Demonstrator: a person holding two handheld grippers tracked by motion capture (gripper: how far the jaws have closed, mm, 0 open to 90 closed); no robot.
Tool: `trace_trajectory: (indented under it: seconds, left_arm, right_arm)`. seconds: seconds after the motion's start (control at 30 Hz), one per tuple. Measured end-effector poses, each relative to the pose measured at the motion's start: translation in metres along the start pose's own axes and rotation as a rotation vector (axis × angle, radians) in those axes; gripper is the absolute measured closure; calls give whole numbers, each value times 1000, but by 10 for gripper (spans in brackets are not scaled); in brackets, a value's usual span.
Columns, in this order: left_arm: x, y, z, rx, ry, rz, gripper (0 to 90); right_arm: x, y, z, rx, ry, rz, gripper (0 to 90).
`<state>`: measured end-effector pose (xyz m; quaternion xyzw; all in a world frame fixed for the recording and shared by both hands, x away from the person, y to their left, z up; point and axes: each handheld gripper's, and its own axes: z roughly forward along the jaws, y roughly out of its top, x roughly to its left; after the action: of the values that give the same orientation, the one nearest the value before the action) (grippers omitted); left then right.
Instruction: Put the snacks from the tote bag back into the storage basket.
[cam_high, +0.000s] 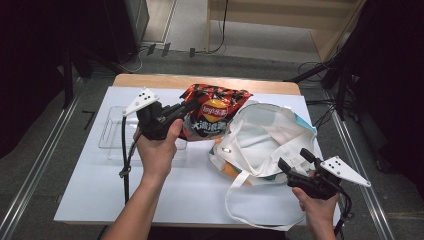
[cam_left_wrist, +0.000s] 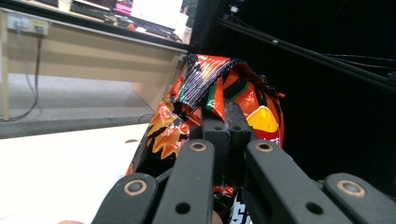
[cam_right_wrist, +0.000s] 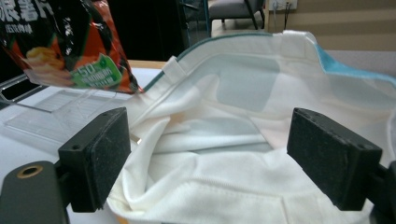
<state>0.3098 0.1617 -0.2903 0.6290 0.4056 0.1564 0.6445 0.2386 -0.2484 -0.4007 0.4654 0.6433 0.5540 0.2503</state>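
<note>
Two grippers share this job, and you have them doing different things around the white tote bag (cam_high: 265, 137). Your left gripper (cam_high: 189, 107) is clenched on the edge of the red chip bag (cam_high: 214, 111), which hangs just left of the tote's mouth, above the clear plastic tray (cam_high: 112, 132). In the left gripper view the pads pinch only a thin strip of crinkled foil (cam_left_wrist: 201, 81), so a quick swing could let the packet slide out and drop short of the tote. Your right gripper (cam_high: 294, 161) stands released at the tote's near rim, jaws wide, cloth (cam_right_wrist: 205, 154) lying between the pads but not pressed. Nothing props that mouth open, so the slack fabric may fold shut as the packet comes in. Watch the loose handle (cam_high: 235, 192) near your right hand; it could snag.
</note>
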Motion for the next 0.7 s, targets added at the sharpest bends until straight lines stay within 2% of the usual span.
trace_trajectory:
  seconds: [0.07,0.3,0.33,0.47,0.7]
  left_arm:
    - [4,0,-3,7,15,10,900]
    - [19,2,-13,-6,36,1,900]
    - [21,3,-14,-5,40,1,900]
    - [27,5,-20,-10,56,3,900]
    - [39,8,-31,-15,92,10,900]
  right_arm:
    - [-2,-5,-3,11,-2,7,134]
    - [-8,-17,-11,37,-14,18,134]
    - [-10,-17,-13,29,-20,9,134]
    - [-14,-15,-17,7,-29,26,134]
    - [-15,-18,-15,15,-35,28,135]
